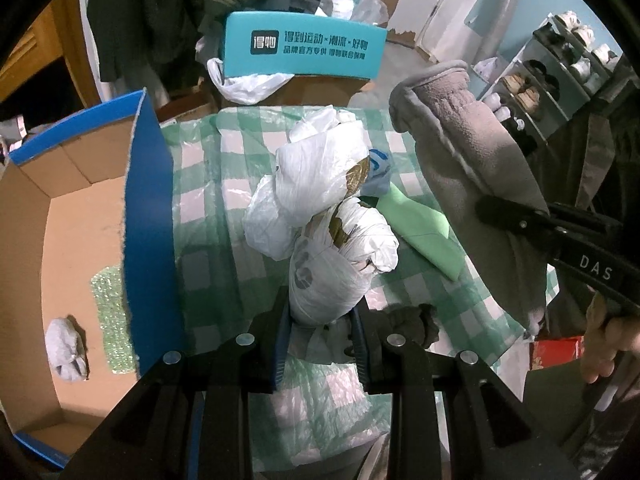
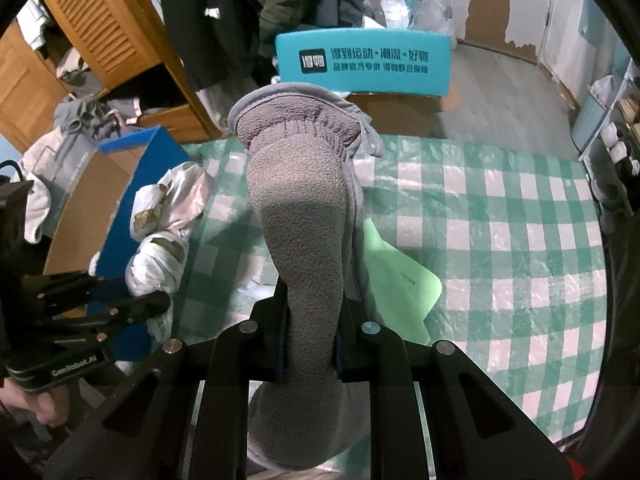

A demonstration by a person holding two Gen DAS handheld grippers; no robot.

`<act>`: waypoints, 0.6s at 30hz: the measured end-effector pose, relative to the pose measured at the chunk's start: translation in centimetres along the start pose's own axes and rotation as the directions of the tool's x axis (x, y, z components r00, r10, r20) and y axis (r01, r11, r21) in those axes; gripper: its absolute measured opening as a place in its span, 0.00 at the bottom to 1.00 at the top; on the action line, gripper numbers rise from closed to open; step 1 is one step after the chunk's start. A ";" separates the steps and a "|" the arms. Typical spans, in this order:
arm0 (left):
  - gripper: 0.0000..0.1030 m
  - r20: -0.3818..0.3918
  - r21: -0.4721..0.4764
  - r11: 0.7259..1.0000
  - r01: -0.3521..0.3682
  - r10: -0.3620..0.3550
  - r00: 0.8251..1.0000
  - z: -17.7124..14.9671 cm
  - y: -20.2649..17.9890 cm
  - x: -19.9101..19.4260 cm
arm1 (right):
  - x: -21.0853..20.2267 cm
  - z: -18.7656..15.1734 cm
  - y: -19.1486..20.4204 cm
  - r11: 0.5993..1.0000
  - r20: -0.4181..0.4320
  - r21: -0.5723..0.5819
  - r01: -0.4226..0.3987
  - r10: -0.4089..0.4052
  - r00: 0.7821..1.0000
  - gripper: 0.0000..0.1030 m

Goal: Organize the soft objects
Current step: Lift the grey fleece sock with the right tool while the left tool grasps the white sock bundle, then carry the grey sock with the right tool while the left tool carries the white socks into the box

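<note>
My left gripper is shut on a white plastic bag bundle with brownish patches, and the bundle hangs over the checked cloth. In the right wrist view the same bundle sits beside the blue box, with the left gripper below it. My right gripper is shut on a grey fleece glove, whose cuff points away from the camera. From the left wrist view the glove hangs at the right, with the right gripper clamped across it.
An open blue cardboard box stands at the left, holding a grey sock-like item and bubble wrap. On the green checked cloth lie a green sheet and a dark glove. A teal box stands behind.
</note>
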State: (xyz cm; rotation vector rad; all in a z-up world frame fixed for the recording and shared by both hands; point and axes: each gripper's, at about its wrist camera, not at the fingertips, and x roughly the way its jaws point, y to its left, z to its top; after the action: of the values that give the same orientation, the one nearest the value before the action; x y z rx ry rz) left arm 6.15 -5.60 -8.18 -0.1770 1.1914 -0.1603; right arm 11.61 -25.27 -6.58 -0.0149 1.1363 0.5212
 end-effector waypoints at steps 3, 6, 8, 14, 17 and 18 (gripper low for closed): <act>0.27 0.017 -0.004 1.000 0.005 -0.005 1.000 0.0 0.2 -0.9 | -0.6 0.1 0.3 1.000 0.010 -0.005 -0.004 0.004 1.000 0.14; 0.27 0.035 -0.004 1.000 0.004 -0.004 0.999 0.0 0.5 -1.7 | -1.1 0.2 1.0 1.000 0.023 -0.014 -0.011 0.012 1.000 0.15; 0.27 0.045 -0.007 1.000 -0.003 0.003 0.999 0.0 0.7 -2.2 | -1.4 0.3 1.5 1.000 0.030 -0.022 -0.018 0.019 0.999 0.14; 0.27 0.078 -0.022 1.000 -0.022 0.024 0.997 -0.2 1.5 -3.6 | -2.2 0.6 3.2 0.998 0.045 -0.052 -0.032 0.035 0.998 0.15; 0.27 0.094 -0.030 0.999 -0.022 0.025 0.995 -0.3 2.2 -4.5 | -2.4 1.0 4.1 0.997 0.051 -0.066 -0.039 0.042 0.998 0.14; 0.27 0.097 -0.033 0.999 -0.024 0.027 0.995 -0.3 2.4 -4.7 | -2.4 1.1 4.4 0.997 0.053 -0.071 -0.042 0.046 0.998 0.15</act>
State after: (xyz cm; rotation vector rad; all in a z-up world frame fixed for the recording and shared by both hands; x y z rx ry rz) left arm 4.20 -2.26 -4.58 -0.1952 1.0986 -0.1097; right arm 10.02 -22.03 -2.89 -0.0362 1.0672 0.5969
